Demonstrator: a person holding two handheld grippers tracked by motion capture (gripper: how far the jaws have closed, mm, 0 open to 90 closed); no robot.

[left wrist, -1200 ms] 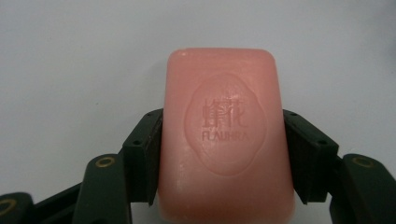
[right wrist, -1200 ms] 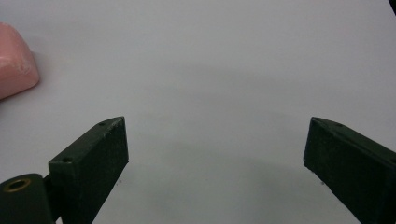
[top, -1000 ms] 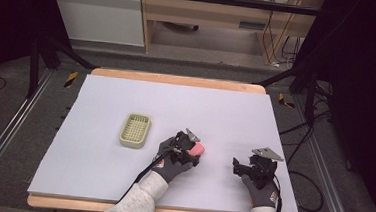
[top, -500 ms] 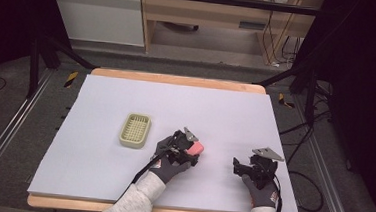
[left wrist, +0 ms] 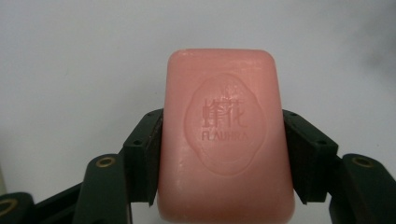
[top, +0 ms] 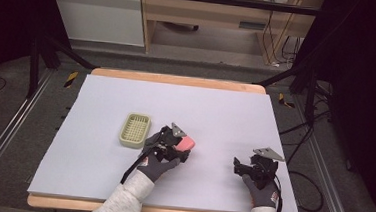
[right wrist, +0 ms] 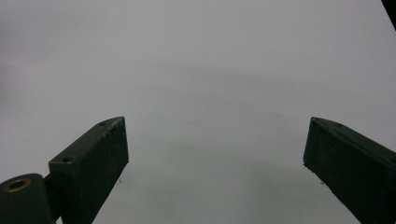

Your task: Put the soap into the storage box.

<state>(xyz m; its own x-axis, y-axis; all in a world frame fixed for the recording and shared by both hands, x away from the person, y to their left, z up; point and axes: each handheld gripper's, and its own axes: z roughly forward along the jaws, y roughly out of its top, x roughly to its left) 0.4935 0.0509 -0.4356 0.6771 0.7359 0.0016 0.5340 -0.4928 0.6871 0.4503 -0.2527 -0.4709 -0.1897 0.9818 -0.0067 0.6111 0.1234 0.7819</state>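
The left gripper (top: 186, 145) has carried the pink rectangular soap bar (left wrist: 225, 135), pinched between its jaws, toward ten o'clock, nearer the pale green slotted plastic soap dish (top: 134, 130). Pickup done; placing remains. The right gripper (top: 242, 166) rests on the counter (top: 226, 108), jaws spread.

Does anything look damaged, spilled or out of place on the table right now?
Nothing stands out. The pink soap bar sits whole and square in the left gripper, and the green soap dish lies flat, empty.
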